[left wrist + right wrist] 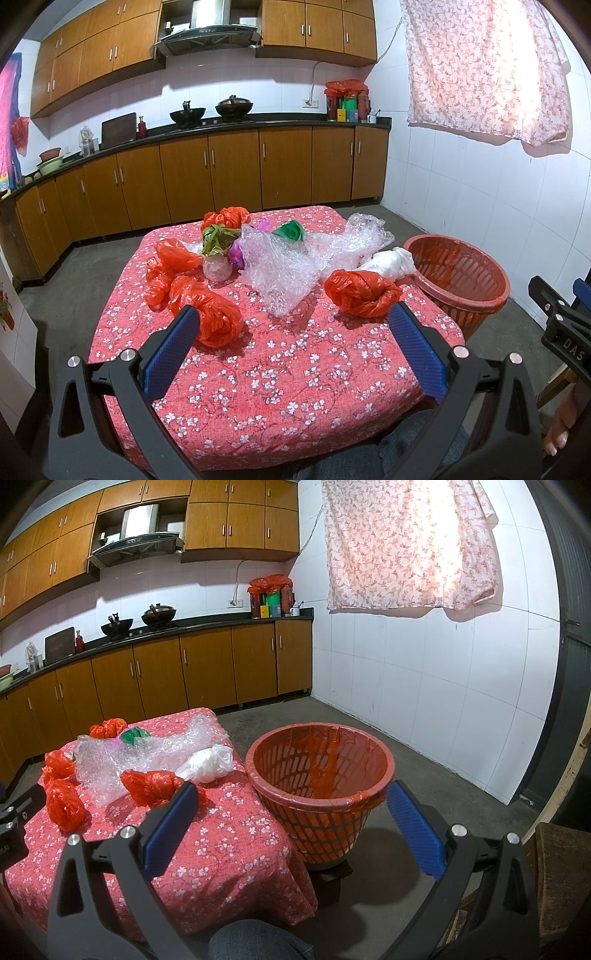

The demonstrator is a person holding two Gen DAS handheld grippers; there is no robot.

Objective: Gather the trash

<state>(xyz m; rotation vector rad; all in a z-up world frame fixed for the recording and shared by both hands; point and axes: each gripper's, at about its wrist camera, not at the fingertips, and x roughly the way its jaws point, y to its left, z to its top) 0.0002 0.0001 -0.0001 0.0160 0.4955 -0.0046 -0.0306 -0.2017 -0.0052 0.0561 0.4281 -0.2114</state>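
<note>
Both grippers, left point(291, 325) and right point(288, 805), hover with jaws spread empty; knotted red bags point(364, 293), bubble wrap point(295, 266) near desk's right edge may snag, missing basket point(319, 771).

floral table point(280, 369) bears plastic bags point(364, 293), bubble wrap point(288, 273).

My left tongs point(295, 325) are spread wide and hold nothing; my right tongs point(291, 808) are equally wide and hold nothing, both pointing forward and level.
</note>
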